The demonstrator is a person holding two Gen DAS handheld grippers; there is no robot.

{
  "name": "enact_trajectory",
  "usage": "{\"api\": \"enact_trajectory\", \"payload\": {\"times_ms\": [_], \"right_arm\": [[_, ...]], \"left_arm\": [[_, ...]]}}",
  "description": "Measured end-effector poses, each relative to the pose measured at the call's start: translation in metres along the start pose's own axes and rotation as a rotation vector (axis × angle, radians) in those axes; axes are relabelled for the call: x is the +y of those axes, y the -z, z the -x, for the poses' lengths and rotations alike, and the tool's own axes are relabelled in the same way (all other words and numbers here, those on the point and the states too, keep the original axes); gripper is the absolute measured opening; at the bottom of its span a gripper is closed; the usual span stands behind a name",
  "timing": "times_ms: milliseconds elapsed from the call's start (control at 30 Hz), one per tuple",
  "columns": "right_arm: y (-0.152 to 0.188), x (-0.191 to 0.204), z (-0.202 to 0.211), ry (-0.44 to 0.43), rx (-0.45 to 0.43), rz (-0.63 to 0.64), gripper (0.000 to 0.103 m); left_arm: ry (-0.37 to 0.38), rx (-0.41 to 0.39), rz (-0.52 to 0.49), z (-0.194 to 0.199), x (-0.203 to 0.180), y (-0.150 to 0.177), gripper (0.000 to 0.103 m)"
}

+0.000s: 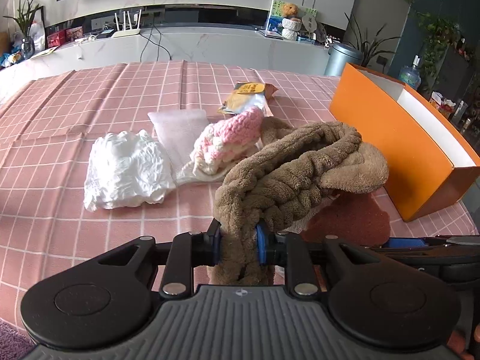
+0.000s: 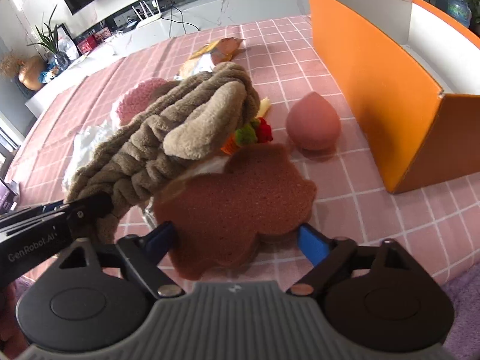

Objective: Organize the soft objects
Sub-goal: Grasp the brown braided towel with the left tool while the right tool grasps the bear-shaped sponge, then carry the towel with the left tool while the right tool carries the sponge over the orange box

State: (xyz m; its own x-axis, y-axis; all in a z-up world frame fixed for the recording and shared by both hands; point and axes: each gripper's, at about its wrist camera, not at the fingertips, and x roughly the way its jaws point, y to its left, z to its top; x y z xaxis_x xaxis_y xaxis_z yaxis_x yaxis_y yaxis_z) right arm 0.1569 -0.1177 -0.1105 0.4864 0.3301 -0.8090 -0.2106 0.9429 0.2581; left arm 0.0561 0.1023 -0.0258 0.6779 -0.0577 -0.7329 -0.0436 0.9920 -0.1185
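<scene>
Gripping brown plush [image 1: 288,174], left hand-held gripper [image 1: 239,247] raised.

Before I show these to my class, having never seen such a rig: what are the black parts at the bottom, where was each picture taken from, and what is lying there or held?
The black parts are hand-held tongs, one in each of a person's hands, each with a wide-angle camera looking along its two fingers. One picture is the left camera's view, the other the right's.

The left tongs are shut on a brown plush headband, lifted above the pink checked cloth. The right tongs are open around a flat brown sponge, which lies on the cloth.

Also on the cloth: a crumpled white piece, a white mesh pad, a pink and white knitted piece, a snack packet, a pink peach-shaped sponge and an open orange box.
</scene>
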Motion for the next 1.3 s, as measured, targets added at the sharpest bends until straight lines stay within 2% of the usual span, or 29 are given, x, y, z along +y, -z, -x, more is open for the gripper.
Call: {"api": "enact_trajectory", "payload": {"times_ms": [67,100,133,200,333,367,400,467,533,600,633,667,700,767,833,933,1100,1233,1300], "right_arm": [[0.002,-0.012,0.004,-0.008,0.001,-0.011,0.070],[0.003,-0.016,0.007,-0.008,0.000,-0.010,0.068],[0.005,-0.019,0.011,0.003,0.000,-0.003,0.065],[0.008,-0.025,0.016,0.029,-0.004,0.022,0.053],[0.012,-0.034,0.021,0.072,0.000,0.031,0.038],[0.011,-0.037,0.021,0.094,0.004,0.023,0.026],[0.011,-0.040,0.020,0.099,0.011,0.004,0.024],[0.010,-0.049,0.021,0.051,0.019,-0.067,0.025],[0.008,-0.051,0.024,0.042,0.005,-0.117,0.029],[0.006,-0.053,0.030,0.059,-0.027,-0.152,0.047],[0.004,-0.054,0.032,0.072,-0.043,-0.174,0.053],[0.003,-0.056,0.034,0.072,-0.053,-0.201,0.063],[0.000,-0.058,0.034,0.059,-0.054,-0.232,0.070],[-0.002,-0.057,0.033,0.034,-0.041,-0.265,0.071],[-0.003,-0.053,0.033,0.036,-0.041,-0.262,0.072],[-0.005,-0.051,0.034,0.029,-0.056,-0.271,0.072],[-0.005,-0.060,0.036,-0.018,-0.076,-0.330,0.073],[-0.008,-0.060,0.029,-0.110,-0.068,-0.361,0.072],[-0.010,-0.055,0.024,-0.110,-0.053,-0.345,0.071]], "left_arm": [[0.017,0.008,-0.002,-0.001,-0.002,0.001,0.026],[0.026,0.013,-0.005,-0.002,-0.003,0.001,0.026],[0.037,0.019,-0.009,-0.003,-0.004,0.002,0.026],[0.057,0.039,-0.013,-0.007,-0.008,0.003,0.027],[0.107,0.076,-0.038,-0.013,-0.019,0.010,0.027],[0.119,0.080,-0.046,-0.014,-0.022,0.011,0.027],[0.131,0.086,-0.052,-0.014,-0.024,0.011,0.027],[0.161,0.098,-0.066,-0.016,-0.030,0.014,0.027],[0.168,0.101,-0.092,-0.016,-0.037,0.017,0.027],[0.186,0.106,-0.108,-0.015,-0.041,0.018,0.027],[0.181,0.108,-0.110,-0.015,-0.042,0.018,0.028],[0.168,0.108,-0.110,-0.016,-0.041,0.018,0.031],[0.148,0.107,-0.112,-0.015,-0.040,0.017,0.032],[0.122,0.113,-0.125,-0.015,-0.039,0.014,0.050],[0.117,0.090,-0.145,-0.009,-0.036,0.010,0.063],[0.114,0.040,-0.166,-0.002,-0.030,-0.001,0.070],[0.121,0.016,-0.198,-0.009,-0.027,-0.020,0.071],[0.147,0.051,-0.215,-0.032,-0.033,-0.026,0.070],[0.160,0.065,-0.225,-0.039,-0.037,-0.024,0.069]]}}
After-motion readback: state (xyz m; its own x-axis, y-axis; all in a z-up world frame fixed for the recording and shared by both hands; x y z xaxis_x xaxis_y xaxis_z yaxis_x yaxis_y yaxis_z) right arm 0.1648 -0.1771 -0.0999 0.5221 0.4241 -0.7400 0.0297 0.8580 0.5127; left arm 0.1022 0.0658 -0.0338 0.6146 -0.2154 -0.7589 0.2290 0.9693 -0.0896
